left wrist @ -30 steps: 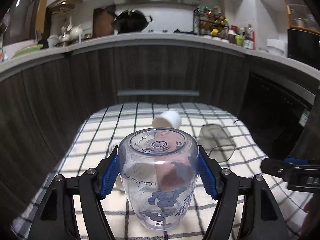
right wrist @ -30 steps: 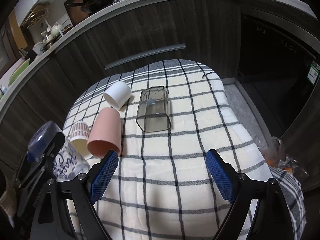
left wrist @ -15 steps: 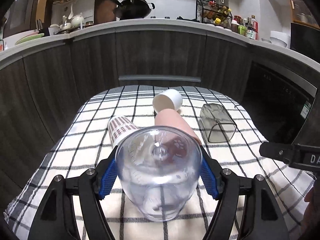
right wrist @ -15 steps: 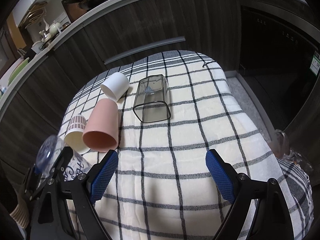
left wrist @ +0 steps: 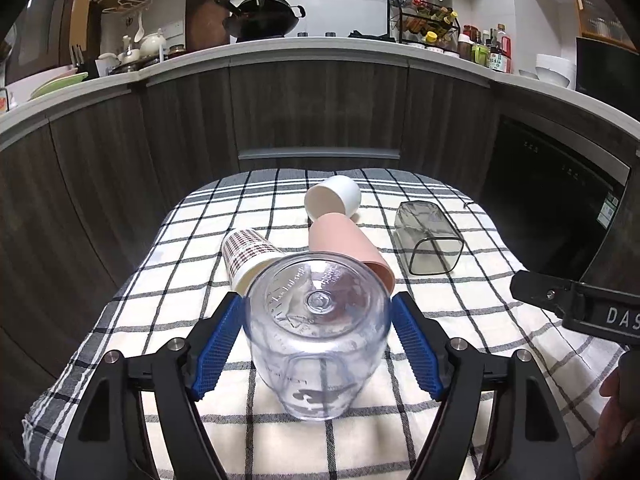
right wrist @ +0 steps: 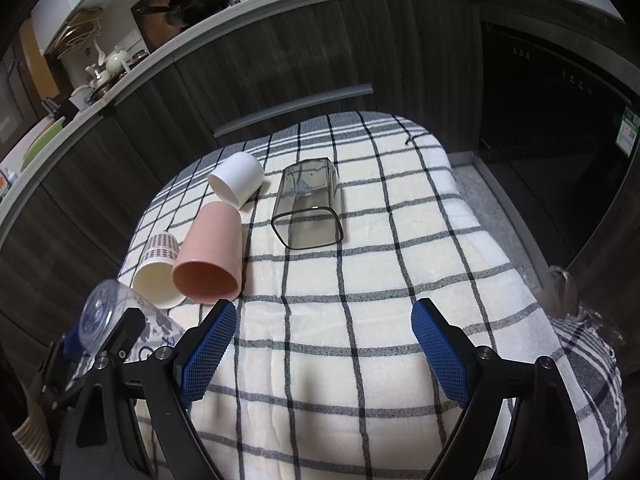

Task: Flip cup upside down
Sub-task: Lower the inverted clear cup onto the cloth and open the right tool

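The left gripper (left wrist: 318, 336) is grasping a clear plastic cup (left wrist: 318, 328) between its blue pads, base turned up and mouth facing the checkered cloth (right wrist: 360, 320), at the near left of the table. The right gripper (right wrist: 324, 356) is hanging with jaws spread wide and nothing between them. Farther off, a patterned paper cup (right wrist: 158, 268), a pink cup (right wrist: 210, 260), a white cup (right wrist: 236, 178) and a smoky square container (right wrist: 306, 208) are lying on their sides.

The cup (left wrist: 318, 332) is clear glossy plastic; the cloth (right wrist: 360, 320) is soft woven; the pads (left wrist: 218, 348) are blue textured rubber.
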`<state>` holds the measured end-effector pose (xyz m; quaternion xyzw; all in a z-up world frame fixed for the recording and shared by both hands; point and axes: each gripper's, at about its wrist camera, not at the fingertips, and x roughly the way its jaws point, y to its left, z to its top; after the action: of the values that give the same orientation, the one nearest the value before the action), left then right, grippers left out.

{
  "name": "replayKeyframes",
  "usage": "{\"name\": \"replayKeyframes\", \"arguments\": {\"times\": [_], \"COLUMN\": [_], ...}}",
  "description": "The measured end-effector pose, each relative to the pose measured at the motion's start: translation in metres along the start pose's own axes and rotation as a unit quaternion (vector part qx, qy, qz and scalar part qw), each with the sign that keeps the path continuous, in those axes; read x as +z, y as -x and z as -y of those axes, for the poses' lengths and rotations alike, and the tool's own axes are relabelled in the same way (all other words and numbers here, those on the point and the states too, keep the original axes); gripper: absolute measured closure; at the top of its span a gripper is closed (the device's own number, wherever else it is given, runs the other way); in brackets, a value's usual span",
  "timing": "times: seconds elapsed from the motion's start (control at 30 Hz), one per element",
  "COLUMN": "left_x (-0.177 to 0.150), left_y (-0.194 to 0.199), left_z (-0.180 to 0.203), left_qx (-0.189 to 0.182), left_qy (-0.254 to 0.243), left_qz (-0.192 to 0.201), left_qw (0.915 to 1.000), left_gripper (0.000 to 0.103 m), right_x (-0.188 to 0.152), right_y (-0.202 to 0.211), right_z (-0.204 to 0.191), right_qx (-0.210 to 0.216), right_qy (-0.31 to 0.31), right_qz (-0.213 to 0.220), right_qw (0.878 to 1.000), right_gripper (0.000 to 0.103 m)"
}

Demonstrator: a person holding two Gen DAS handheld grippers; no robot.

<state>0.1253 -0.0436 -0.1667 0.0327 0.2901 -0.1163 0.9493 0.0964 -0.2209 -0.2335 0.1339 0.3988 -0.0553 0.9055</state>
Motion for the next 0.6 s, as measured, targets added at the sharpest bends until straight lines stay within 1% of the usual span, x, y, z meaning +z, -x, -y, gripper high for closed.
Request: {"name": "replayKeyframes", "arguments": {"times": [0.17,0.27,0.4,0.53,0.6], "left_x": [0.003,0.005,0.01,0.017,0.021], "left_y": [0.014,0.025,0.043,0.06,0.07], "left_z": [-0.001,-0.001,0.0,-0.004,-0.007], "left_qx": [0.001,0.003,0.006,0.005,0.011], "left_qy": [0.0,-0.001,-0.001,0.01,0.017], "left_qz": [0.008,0.018,0.03,0.03,0.028], "left_qw": [1.0,0.9998,0.9995,0.9995,0.9994], "left_gripper": [0.026,0.023,0.023,0.022,0.019], "right_x": [-0.002,-0.003,-0.005,-0.008,-0.008], "right_y": [0.016,0.027,0.049,0.072,0.081], "right_z": [-0.01,-0.016,-0.026,-0.035,-0.039], "right_qx": [-0.005,-0.011,-0.02,-0.023,-0.021], "right_qy": [0.022,0.037,0.058,0.076,0.082], "right_qz": [0.031,0.052,0.088,0.116,0.122], "right_qw": [0.999,0.998,0.994,0.99,0.989], "right_gripper": [0.014,0.014,0.014,0.014,0.014]}}
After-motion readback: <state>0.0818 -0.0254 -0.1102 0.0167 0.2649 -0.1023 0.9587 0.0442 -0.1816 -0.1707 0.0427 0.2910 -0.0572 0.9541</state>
